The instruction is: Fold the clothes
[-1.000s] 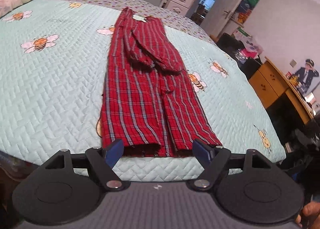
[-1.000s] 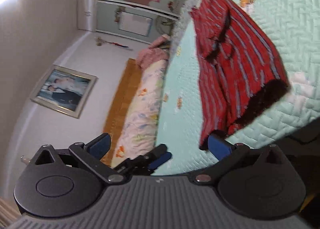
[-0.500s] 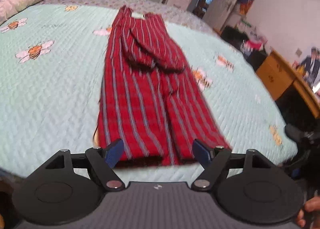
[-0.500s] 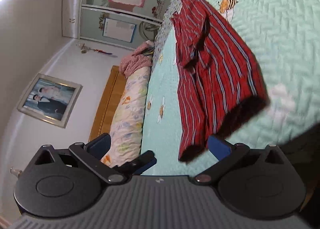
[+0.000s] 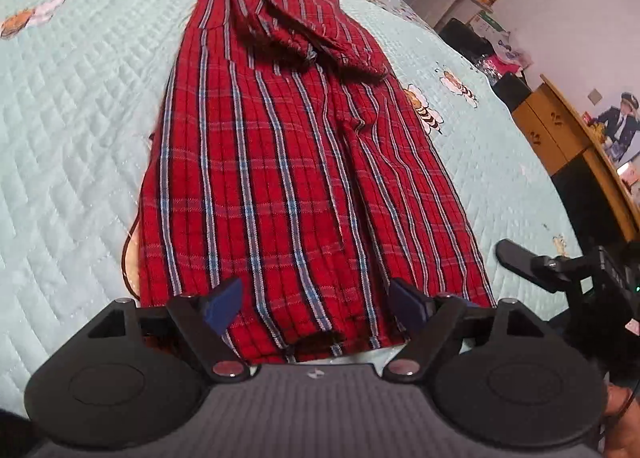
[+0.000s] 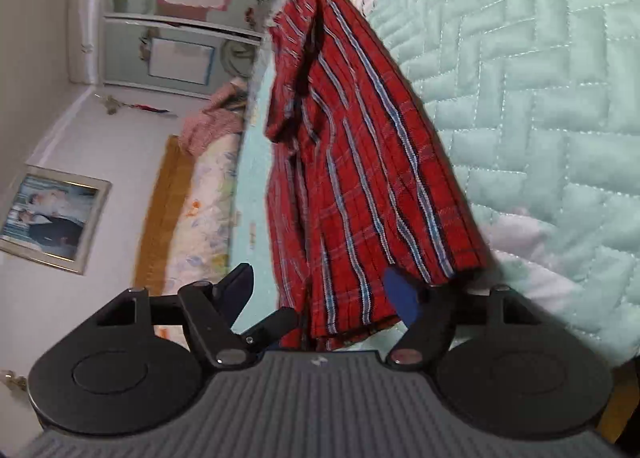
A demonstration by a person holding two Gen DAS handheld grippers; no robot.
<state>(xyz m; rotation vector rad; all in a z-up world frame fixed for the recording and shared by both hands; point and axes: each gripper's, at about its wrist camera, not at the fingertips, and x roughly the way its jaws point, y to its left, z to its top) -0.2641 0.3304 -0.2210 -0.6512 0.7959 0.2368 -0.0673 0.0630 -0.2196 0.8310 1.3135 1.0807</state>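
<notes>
Left gripper (image 5: 316, 304): jaws apart, nothing clamped.
Right gripper (image 6: 320, 296): jaws just narrowing, apart around hem.
Plaid garment (image 5: 288, 162): hem between both jaws, stretching away, sleeves folded in.
Quilt (image 5: 72, 106): beneath.

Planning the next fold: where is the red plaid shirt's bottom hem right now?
In the left wrist view the bottom hem lies on the mint quilted bedspread, at its near edge, between the open left hand-held gripper's fingers.

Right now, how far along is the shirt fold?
Done: red plaid shirt lies narrowed on the quilt, sleeves folded in. In hand: left tongs and right tongs straddle its near hem, open; the right jaws have just been closing. Left: folding hem toward collar.
</notes>
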